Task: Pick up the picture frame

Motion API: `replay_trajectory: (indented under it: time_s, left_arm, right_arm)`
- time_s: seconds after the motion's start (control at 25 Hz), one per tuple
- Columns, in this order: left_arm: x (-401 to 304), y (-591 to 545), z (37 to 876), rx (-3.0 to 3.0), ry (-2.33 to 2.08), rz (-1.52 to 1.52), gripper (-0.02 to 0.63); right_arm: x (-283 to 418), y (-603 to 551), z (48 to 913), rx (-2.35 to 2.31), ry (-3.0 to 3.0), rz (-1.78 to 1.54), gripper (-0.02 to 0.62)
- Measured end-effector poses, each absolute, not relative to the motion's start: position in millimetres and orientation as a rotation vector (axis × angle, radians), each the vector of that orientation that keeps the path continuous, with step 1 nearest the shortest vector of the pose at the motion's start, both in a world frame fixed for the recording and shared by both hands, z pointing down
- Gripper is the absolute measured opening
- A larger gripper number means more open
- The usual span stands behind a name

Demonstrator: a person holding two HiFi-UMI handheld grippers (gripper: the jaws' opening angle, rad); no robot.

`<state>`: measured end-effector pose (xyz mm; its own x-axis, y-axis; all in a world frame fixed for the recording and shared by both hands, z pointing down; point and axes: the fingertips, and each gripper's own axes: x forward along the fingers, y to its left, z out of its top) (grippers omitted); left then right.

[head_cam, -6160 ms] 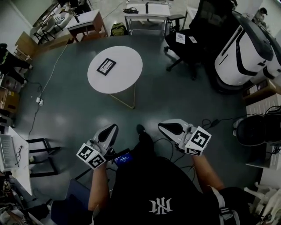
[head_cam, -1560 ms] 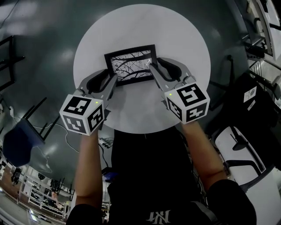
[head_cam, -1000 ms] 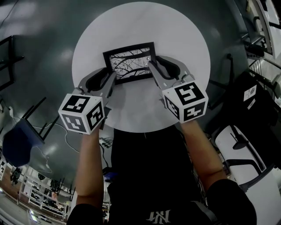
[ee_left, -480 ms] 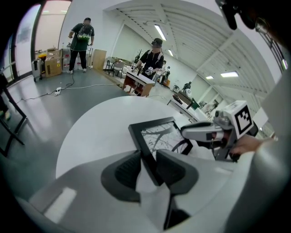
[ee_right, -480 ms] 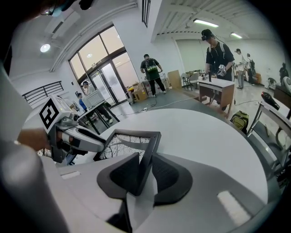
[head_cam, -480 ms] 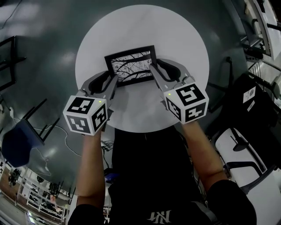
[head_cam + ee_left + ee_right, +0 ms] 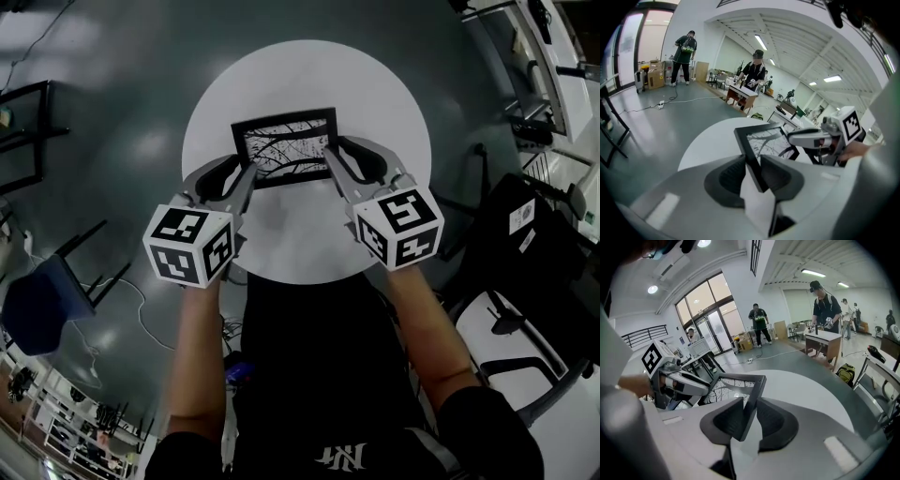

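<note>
Two grippers are sharing the load: with our left gripper [image 7: 246, 174] we are gripping the left edge of the picture frame [image 7: 286, 145], its fingers [image 7: 729, 178] closing onto the black moulding that is sitting pinched between them. We are holding the frame, its black-and-white branch print facing up, over the middle of the round white tabletop [image 7: 305, 80], where it is looking raised clear of the surface. With our right gripper [image 7: 335, 156] we are clamping the frame's right edge, its fingers [image 7: 726, 420] standing narrow and pressing on the moulding from both sides.
</note>
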<state>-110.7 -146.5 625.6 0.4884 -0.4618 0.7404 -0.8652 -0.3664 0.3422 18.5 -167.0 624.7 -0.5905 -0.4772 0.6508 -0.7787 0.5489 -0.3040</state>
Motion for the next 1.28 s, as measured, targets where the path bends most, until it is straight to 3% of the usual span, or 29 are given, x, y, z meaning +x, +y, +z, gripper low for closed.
replay_trajectory:
  time_s: [0.68, 1.28]
  left_arm:
    - [-89.8, -205.1, 399.3, 2.277, -1.313, 0.550, 0.090]
    - [-86.1, -186.1, 212.8, 2.465, -1.545, 0.361, 0.084]
  right_arm:
    - [43.0, -223.4, 400.8, 1.228, -2.525, 0.531, 0.077]
    - [48.0, -203.5, 204.0, 1.257, -2.732, 0.142, 0.070]
